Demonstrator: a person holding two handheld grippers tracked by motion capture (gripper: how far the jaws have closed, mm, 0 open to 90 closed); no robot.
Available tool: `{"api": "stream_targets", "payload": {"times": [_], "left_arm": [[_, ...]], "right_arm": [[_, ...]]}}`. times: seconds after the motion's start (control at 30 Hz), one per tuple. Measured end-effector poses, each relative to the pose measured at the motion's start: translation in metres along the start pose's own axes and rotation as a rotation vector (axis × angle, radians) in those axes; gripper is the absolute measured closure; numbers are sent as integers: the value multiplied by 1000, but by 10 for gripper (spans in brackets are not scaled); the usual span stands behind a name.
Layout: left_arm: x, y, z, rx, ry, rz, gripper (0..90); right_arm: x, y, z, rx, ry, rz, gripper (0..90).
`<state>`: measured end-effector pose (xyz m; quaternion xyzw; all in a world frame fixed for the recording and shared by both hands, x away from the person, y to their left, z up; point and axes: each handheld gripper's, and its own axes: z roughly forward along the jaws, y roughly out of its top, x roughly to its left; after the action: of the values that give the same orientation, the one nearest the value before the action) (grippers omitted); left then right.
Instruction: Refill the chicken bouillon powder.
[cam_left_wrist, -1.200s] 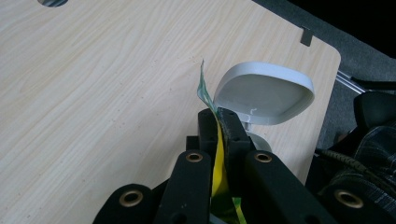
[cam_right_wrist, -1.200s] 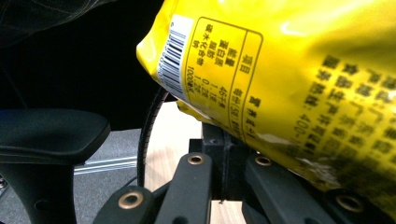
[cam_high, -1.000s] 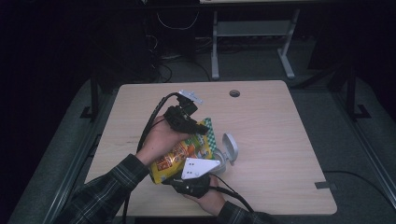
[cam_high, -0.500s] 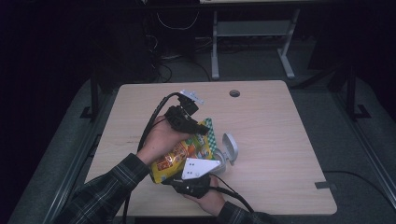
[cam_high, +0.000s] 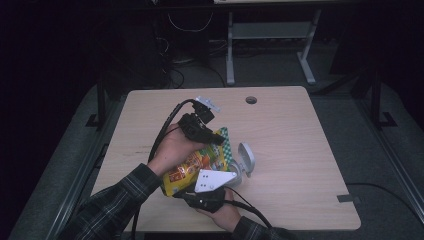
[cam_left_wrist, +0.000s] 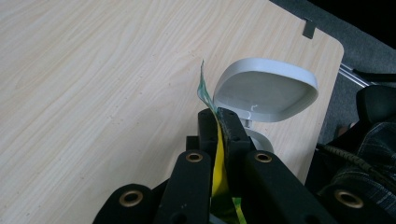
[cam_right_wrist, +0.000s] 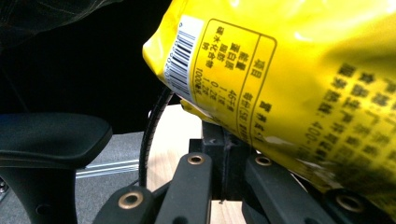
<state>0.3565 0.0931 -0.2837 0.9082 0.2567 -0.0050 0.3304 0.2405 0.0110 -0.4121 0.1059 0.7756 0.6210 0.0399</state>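
1. The left gripper (cam_left_wrist: 218, 122) is clamping its 2 black jaws on the thin top edge of a crinkly yellow plastic snack bag (cam_high: 199, 162), over the middle of the pale wooden table (cam_high: 295, 135).
2. The right gripper (cam_high: 206, 196) is sitting at the bag's lower end, near the table's front edge; its jaws are pressed together, the bag's seam seemingly pinched between them.
3. In the right gripper view, the bag's back panel (cam_right_wrist: 289, 84) with its barcode is lying against and above that gripper's jaws.
4. A grey oval plastic lidded container (cam_high: 244, 161) is standing open just beside the bag, on its right.
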Motion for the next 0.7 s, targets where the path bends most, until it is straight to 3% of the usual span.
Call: {"api": "stream_targets", "payload": {"times": [0.7], "left_arm": [[-2, 5, 3, 29, 5, 6, 900]], "right_arm": [[1, 1, -1, -20, 2, 4, 900]]}}
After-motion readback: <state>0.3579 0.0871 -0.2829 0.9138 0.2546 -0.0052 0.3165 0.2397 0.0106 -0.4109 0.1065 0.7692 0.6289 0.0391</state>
